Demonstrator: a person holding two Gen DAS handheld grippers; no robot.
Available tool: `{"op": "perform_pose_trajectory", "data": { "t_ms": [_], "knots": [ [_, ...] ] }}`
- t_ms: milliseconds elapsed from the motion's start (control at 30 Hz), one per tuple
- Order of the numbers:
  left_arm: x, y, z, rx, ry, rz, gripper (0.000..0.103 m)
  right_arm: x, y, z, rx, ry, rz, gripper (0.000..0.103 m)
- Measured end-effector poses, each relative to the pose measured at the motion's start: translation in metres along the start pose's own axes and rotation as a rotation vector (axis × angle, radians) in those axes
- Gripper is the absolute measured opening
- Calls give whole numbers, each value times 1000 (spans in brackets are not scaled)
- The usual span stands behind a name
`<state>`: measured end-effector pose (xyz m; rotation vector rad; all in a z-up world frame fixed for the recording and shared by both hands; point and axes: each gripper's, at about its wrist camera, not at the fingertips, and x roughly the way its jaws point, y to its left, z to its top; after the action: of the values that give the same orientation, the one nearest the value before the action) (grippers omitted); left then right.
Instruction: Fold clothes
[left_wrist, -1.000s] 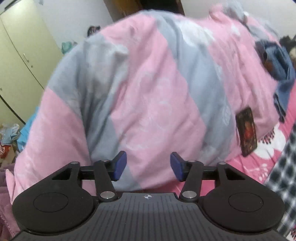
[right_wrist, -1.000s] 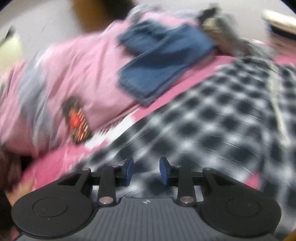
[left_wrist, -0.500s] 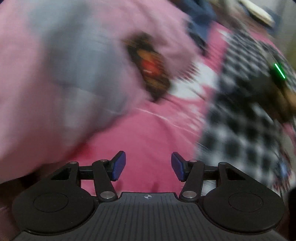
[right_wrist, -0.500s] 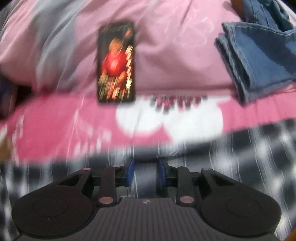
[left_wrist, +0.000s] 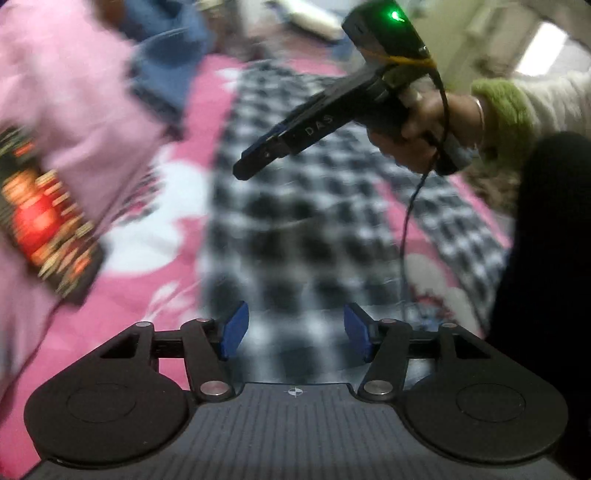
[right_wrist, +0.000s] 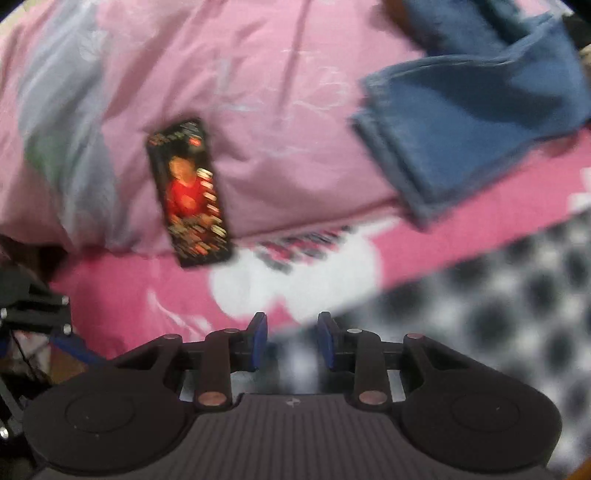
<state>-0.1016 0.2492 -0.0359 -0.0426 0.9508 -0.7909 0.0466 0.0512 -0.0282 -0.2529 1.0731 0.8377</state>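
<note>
I see a phone (right_wrist: 188, 192) with a lit screen lying on the pink and grey quilt (right_wrist: 258, 92), near its lower edge. Below the quilt I see a pink sheet (right_wrist: 147, 295) with white patches.

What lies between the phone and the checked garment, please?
In the right wrist view, only bare pink bedsheet with a white print separates the phone from the checked garment.
</note>
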Motion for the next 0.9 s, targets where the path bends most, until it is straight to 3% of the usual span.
{"op": "perform_pose_trajectory", "data": {
  "t_ms": [100,167,233,400,700,800,867,900],
  "knots": [
    [18,9,2,54,-15,-95,58,-44,-2,-7,19,-6,-179,33],
    [23,16,7,88,-26,-107,58,-80,-3,-11,70,-37,-326,33],
    [25,28,11,49,-29,-149,58,-118,-4,-10,144,-86,-485,34],
    [27,53,13,-28,-46,-257,58,-185,-9,-5,442,-200,-648,36],
    [28,80,7,-89,-52,-350,58,-224,20,10,650,-222,-753,37],
    [25,82,9,-107,-58,-350,59,-239,31,18,709,-247,-760,44],
    [23,83,10,-119,-63,-351,60,-250,33,32,680,-284,-731,57],
    [22,83,11,-125,-65,-351,60,-255,31,39,657,-310,-700,78]
  ]
}}
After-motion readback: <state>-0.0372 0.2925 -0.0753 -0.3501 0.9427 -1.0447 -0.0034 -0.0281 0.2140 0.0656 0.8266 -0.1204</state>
